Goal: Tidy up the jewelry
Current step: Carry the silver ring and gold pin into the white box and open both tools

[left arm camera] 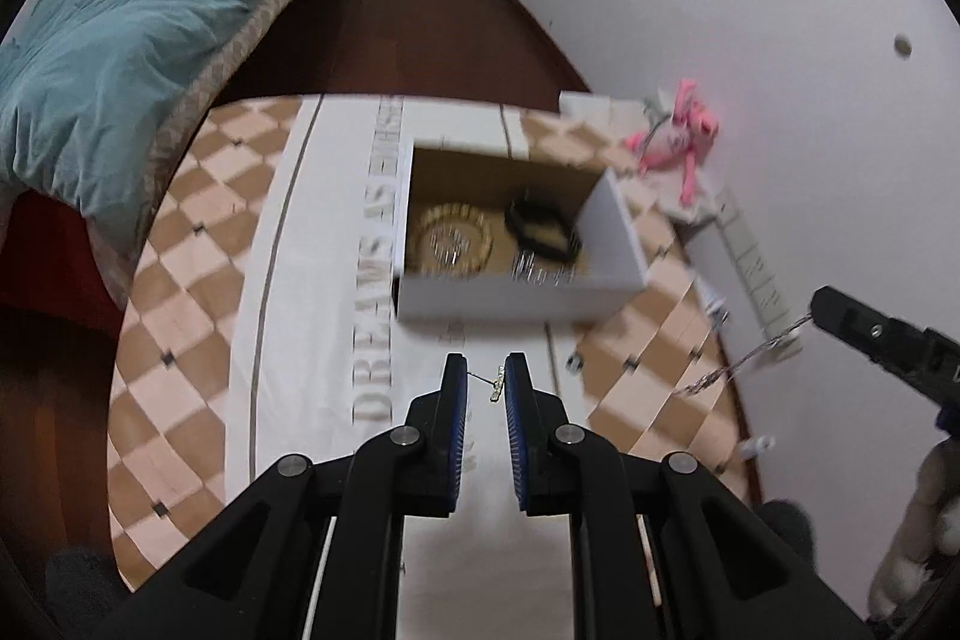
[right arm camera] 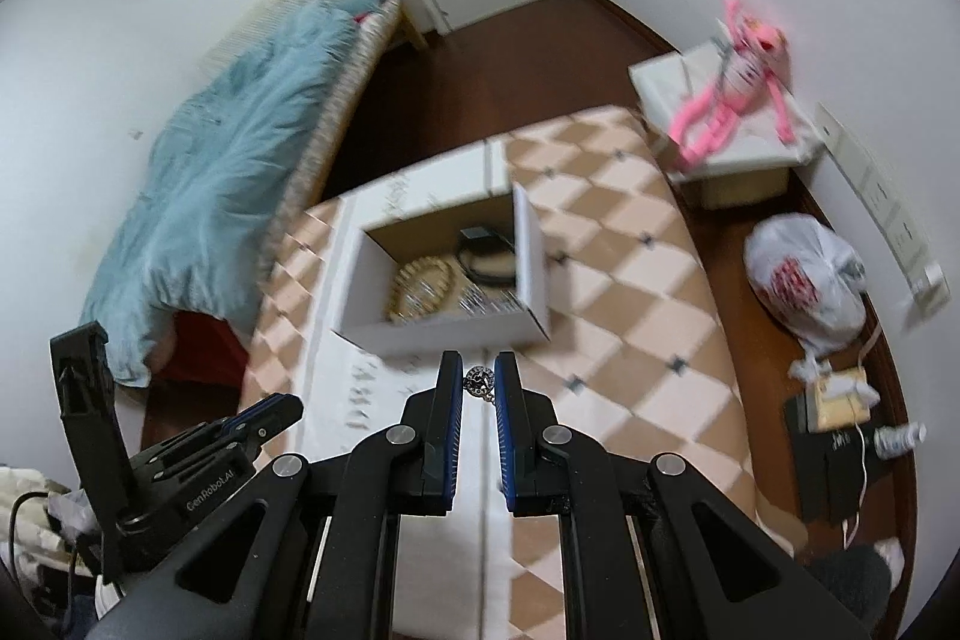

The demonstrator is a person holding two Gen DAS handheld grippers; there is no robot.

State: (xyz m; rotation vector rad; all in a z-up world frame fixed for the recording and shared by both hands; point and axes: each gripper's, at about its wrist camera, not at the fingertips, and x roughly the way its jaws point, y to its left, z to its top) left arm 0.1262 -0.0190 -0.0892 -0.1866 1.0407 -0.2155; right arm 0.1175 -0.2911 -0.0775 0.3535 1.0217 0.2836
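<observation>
- One silver chain (left arm camera: 714, 376) hangs in the air between the two grippers, above the checkered cloth and at about 5 o'clock from the box; its ring-shaped end piece (right arm camera: 478, 381) shows in the right wrist view.
- The left gripper (left arm camera: 486, 376) is nearly closed, its blue pads pinching a small gold clasp bar (left arm camera: 497, 383) at the chain's end.
- The right gripper (right arm camera: 479, 381) is likewise nearly closed, nipping the ring-shaped end; from the left wrist view the chain runs down from its tip toward 8 o'clock.
- One white cardboard box (left arm camera: 516, 295) stands open on the cloth at 12 o'clock of both grippers, well apart from the chain.
- Inside the box I count three lots: one gold beaded ring (left arm camera: 455, 237) at 9 o'clock, one black band (left arm camera: 540, 226) at 2 o'clock, and a blurred silver cluster (left arm camera: 540, 273) at 5 o'clock.
- One checkered cloth (left arm camera: 198, 280), peach and tan with a white lettered stripe, covers the surface.
- One bed with a teal quilt (left arm camera: 120, 40) lies at 10 o'clock.
- One pink plush toy (right arm camera: 738, 94) sits on a white stand at 2 o'clock.
- One white plastic bag (right arm camera: 807, 280) rests on the floor at 3 o'clock.
- Nothing stands between the chain and the box.
</observation>
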